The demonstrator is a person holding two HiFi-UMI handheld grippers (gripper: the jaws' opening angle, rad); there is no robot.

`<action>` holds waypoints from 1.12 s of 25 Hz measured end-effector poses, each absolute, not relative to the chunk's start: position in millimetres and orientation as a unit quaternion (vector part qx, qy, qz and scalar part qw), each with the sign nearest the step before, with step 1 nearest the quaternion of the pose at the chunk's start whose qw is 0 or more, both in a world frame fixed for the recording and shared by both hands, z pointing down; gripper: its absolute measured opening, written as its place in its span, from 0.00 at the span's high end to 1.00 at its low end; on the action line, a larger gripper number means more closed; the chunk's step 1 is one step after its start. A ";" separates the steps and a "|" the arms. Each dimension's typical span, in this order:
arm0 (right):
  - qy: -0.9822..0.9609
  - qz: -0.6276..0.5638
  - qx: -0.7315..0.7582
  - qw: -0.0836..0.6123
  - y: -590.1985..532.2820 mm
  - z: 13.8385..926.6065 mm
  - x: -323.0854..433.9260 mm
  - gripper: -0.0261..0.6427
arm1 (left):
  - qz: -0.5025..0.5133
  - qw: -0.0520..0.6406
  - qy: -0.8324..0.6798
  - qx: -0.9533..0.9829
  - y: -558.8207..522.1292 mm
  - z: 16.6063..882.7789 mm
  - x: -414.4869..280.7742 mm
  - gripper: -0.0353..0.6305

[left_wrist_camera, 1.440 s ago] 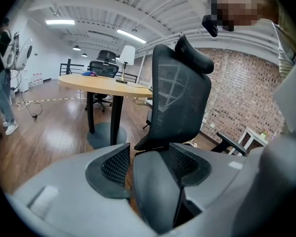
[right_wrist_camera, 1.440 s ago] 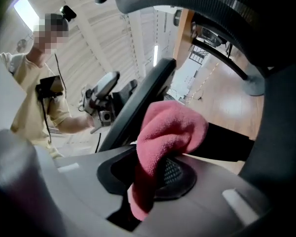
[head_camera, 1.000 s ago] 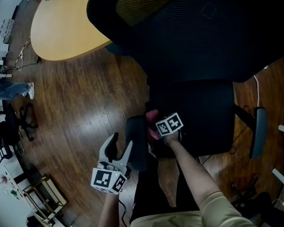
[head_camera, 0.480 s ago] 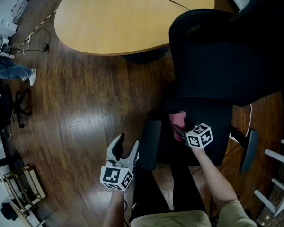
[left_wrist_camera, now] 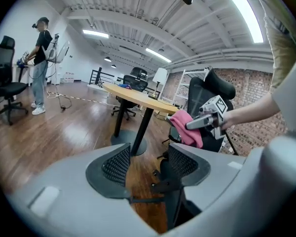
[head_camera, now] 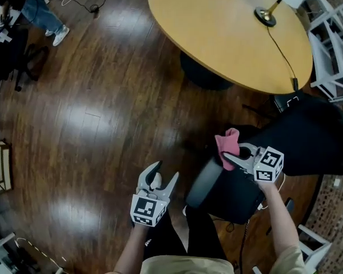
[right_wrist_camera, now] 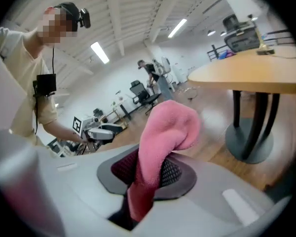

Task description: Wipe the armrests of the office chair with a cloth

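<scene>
1. Right gripper (head_camera: 233, 157): the jaws are closed on a fold of the pink cloth (head_camera: 227, 144). The rest bunches past the tips, so a soft pad and not a hard jaw would meet the chair. In the right gripper view the cloth (right_wrist_camera: 163, 142) is pinched between the pads and droops over them.
2. Place of the cloth: about 4 o'clock from the centre of the head view, in front of the black office chair (head_camera: 308, 136). It sits at 1 o'clock of the rounded near armrest (head_camera: 201, 186) and appears lifted clear of it.
3. Left gripper (head_camera: 162, 178): the jaws are spread and hold nothing; its own view shows only floor and the chair's dark base between them. It hangs at 9 o'clock of the armrest, probably kept free to steady the chair.
4. Step in hand, as judged: no wiping contact at present. The pad must next be lowered flat onto an armrest top.
5. Surface: a dark, glossy plank floor (head_camera: 91, 113) with patches of glare. A chair on it may roll or swivel under pressure.
6. Room: an oval wooden table (head_camera: 217, 33) at 12 o'clock carries a lamp (head_camera: 267, 15). White shelving (head_camera: 331, 56) stands at 2 o'clock and another person (head_camera: 43, 10) at 10 o'clock.
</scene>
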State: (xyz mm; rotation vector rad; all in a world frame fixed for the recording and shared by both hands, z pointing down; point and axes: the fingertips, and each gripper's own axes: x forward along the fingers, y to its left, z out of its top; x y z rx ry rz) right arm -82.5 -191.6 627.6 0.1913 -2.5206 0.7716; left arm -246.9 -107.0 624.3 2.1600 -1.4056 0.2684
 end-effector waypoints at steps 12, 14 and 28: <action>-0.617 0.243 -0.469 0.583 -89.7 750.0 -204.1 0.86 | 0.073 0.300 -0.560 0.769 -60.5 649.2 -356.1 0.60; -0.526 0.278 -0.518 0.614 -59.0 762.7 -184.1 0.86 | 0.066 0.321 -0.574 0.751 -48.1 663.8 -363.8 0.61; -0.367 0.165 -0.547 0.734 -64.6 895.2 -109.8 0.87 | 0.053 0.319 -0.582 0.746 -45.3 689.8 -377.9 0.65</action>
